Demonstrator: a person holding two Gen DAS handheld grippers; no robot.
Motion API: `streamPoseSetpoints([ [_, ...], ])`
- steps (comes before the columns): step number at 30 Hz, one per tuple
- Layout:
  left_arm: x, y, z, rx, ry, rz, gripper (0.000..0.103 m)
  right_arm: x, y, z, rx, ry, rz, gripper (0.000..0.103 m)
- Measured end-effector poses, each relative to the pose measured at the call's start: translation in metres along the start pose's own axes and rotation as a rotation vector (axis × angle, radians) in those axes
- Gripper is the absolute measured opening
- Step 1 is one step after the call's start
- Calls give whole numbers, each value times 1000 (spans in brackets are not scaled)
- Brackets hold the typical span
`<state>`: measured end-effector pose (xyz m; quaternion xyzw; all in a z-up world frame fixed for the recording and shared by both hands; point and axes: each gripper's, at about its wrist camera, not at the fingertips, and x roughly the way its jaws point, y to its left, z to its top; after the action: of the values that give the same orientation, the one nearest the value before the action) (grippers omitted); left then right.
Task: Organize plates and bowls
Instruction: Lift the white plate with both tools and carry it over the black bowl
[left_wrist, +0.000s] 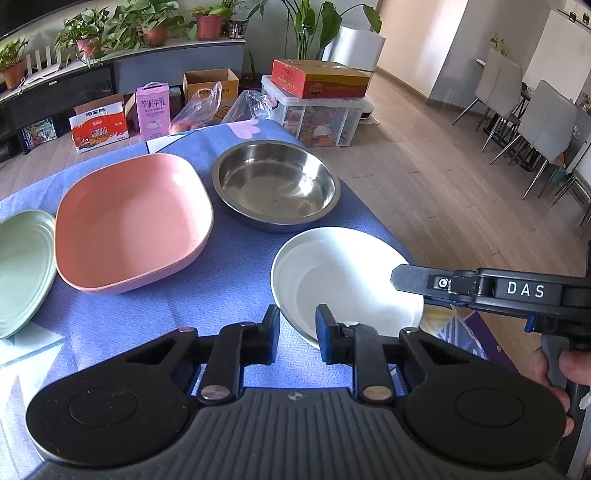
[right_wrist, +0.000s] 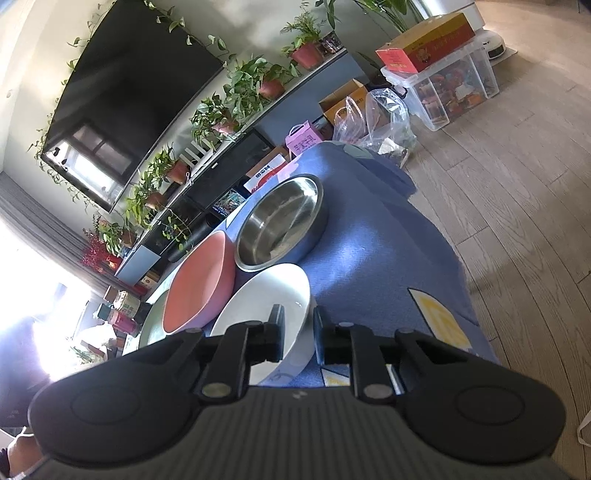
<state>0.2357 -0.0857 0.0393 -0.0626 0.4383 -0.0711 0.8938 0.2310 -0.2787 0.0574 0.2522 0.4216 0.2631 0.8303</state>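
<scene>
A white bowl (left_wrist: 343, 280) sits on the blue tablecloth near the table's right edge. My left gripper (left_wrist: 297, 334) straddles its near rim, one finger outside and one inside, jaws close around the rim. My right gripper (right_wrist: 298, 334) holds the same white bowl (right_wrist: 266, 310) by its right rim, jaws close around it; it also shows in the left wrist view (left_wrist: 421, 282). Beyond are a steel bowl (left_wrist: 275, 184), a pink square bowl (left_wrist: 133, 225) and a green plate (left_wrist: 22, 266).
The table's right edge (left_wrist: 388, 229) drops to a wooden floor. Boxes, plastic bags and a clear storage bin (left_wrist: 314, 114) stand on the floor behind the table. Grey dining chairs (left_wrist: 535, 122) are at the far right.
</scene>
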Motion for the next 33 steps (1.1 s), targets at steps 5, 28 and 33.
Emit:
streamPoseSetpoints([
  [5,-7,0,-1,5,-17,10,16,1,1,-1,-12,1,3,40],
  [28,-71,7,-33,14,-94,19,15,-16,33,-28,-103,-41,39,40],
  [33,-93,13,-47,15,-114,20,16,-25,49,-39,-142,-50,45,40],
])
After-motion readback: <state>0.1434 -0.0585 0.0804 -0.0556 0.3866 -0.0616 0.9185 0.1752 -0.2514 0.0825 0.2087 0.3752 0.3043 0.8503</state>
